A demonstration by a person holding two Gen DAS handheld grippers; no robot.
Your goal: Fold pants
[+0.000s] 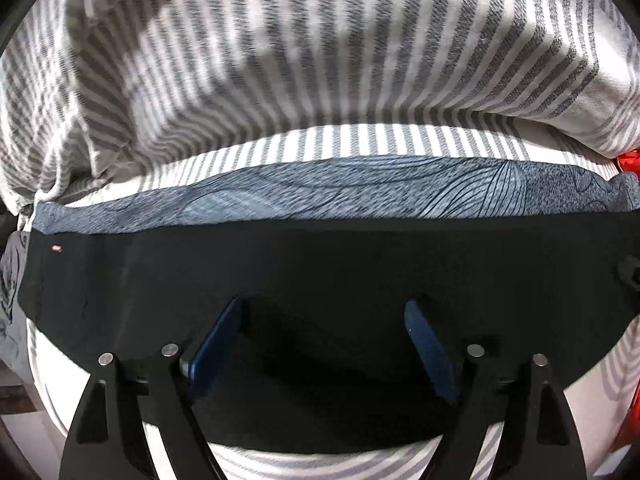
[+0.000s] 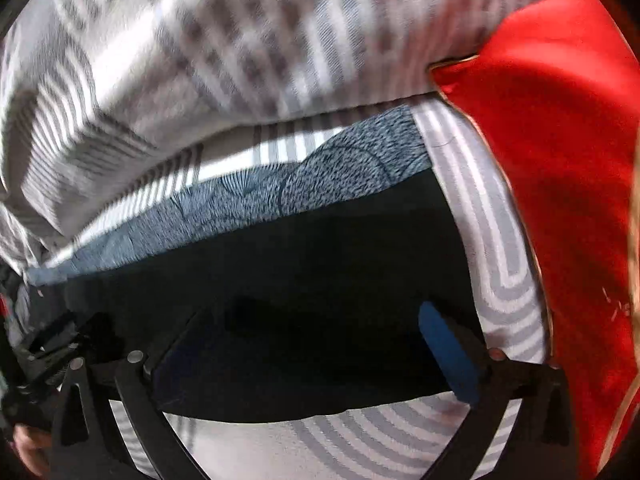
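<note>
Black pants [image 1: 320, 264] lie flat, blue-patterned cloth [image 1: 320, 196] at 12 o'clock — both grippers, left gripper [image 1: 326, 312] and right gripper [image 2: 316, 320], spread, pinching nothing, likely freshly released.

The bed [image 1: 380, 140] carries grey-and-white striped bedding, bunched into a heap [image 1: 280, 48] at 12 o'clock. A red cushion [image 2: 560, 160] lies at 3 o'clock. Lighting casts soft shadows.

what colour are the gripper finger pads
Blue pads, clearest in the left wrist view.

The right tongs [image 2: 320, 320] gape wide over black pants [image 2: 320, 248] on striped bedding [image 2: 500, 240], beside a red cloth [image 2: 560, 160].
</note>
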